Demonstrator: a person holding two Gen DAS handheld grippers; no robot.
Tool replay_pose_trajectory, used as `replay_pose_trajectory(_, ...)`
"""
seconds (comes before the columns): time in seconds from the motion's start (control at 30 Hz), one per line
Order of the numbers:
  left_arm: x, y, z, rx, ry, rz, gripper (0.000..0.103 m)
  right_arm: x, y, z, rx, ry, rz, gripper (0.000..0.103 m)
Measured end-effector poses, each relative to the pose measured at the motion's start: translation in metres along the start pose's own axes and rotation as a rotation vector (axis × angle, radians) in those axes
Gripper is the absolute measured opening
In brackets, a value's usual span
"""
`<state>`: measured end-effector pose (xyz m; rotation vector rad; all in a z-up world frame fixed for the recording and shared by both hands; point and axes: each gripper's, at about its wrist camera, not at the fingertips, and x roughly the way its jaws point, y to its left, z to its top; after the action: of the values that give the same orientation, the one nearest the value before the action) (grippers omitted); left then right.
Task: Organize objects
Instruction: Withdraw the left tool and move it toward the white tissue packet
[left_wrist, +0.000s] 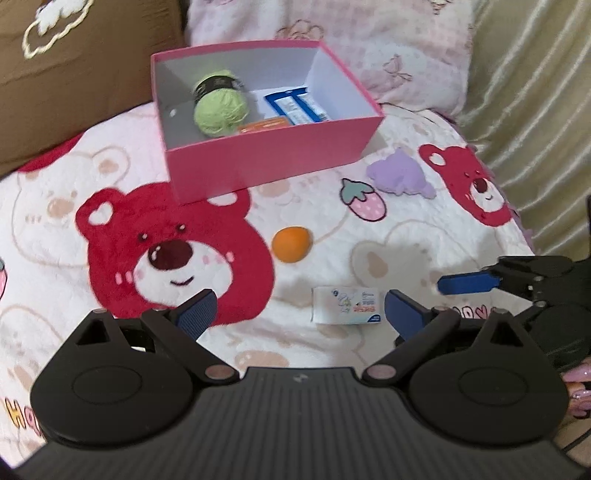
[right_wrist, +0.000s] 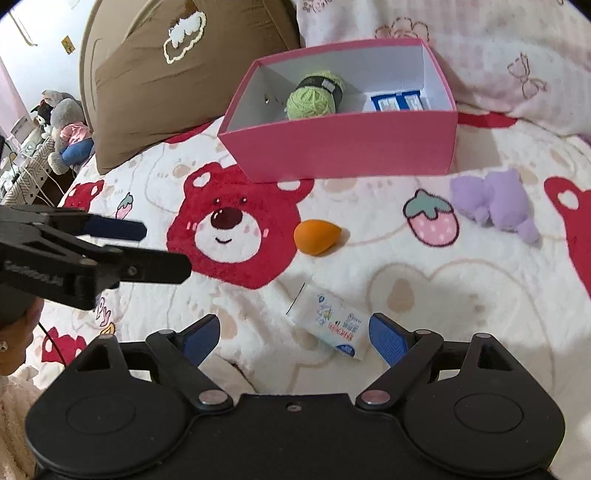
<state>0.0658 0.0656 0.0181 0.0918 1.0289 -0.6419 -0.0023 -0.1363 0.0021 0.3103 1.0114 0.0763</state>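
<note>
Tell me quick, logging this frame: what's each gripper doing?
Left gripper: open, holding nothing.
Right gripper: open, empty, tissue pack lying between its fingers.

Bear-print blanket (right_wrist: 461, 295) covering the bed; brown cushion (right_wrist: 166, 92) and pink pillow (right_wrist: 498, 55) behind; plush toys (right_wrist: 64, 125) at far left.

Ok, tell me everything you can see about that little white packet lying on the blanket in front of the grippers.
The small white rectangular tissue packet is a flat, soft-looking plastic pack with a cartoon print, red lettering and a blue mark at one corner. It looks sealed and lies flat on the plush bear-print blanket, turned at an angle in the right wrist view. It sits just ahead of the open right gripper, nearer its right finger, untouched by either gripper. The orange egg-shaped sponge lies beyond it, apart, with the pink cardboard box farther back.
</note>
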Motion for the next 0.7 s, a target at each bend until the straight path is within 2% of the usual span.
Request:
replay_pose_trajectory(0.3, 0.035, -0.003, -0.018, -0.041, 0.062, -0.025, 0.097, 0.031, -0.003, -0.012, 0.039, 0.072, 0.040, 0.090)
replay_pose_trajectory(0.43, 0.057, 0.000, -0.021, -0.070, 0.089, 0.019, 0.096, 0.043, -0.007, -0.016, 0.062, 0.106, 0.059, 0.090)
replay_pose_trajectory(0.53, 0.069, 0.000, -0.022, -0.100, 0.119, 0.000, 0.095, 0.054, -0.012, -0.015, 0.087, 0.123, 0.054, 0.090)
replay_pose_trajectory(0.6, 0.074, -0.003, -0.026, -0.087, 0.122, 0.015, 0.095, 0.059, -0.015, -0.015, 0.108, 0.132, 0.065, 0.090)
replay_pose_trajectory(0.7, 0.081, -0.003, -0.029, -0.083, 0.121, 0.016, 0.089, 0.065, -0.019, -0.016, 0.107, 0.147, 0.063, 0.090)
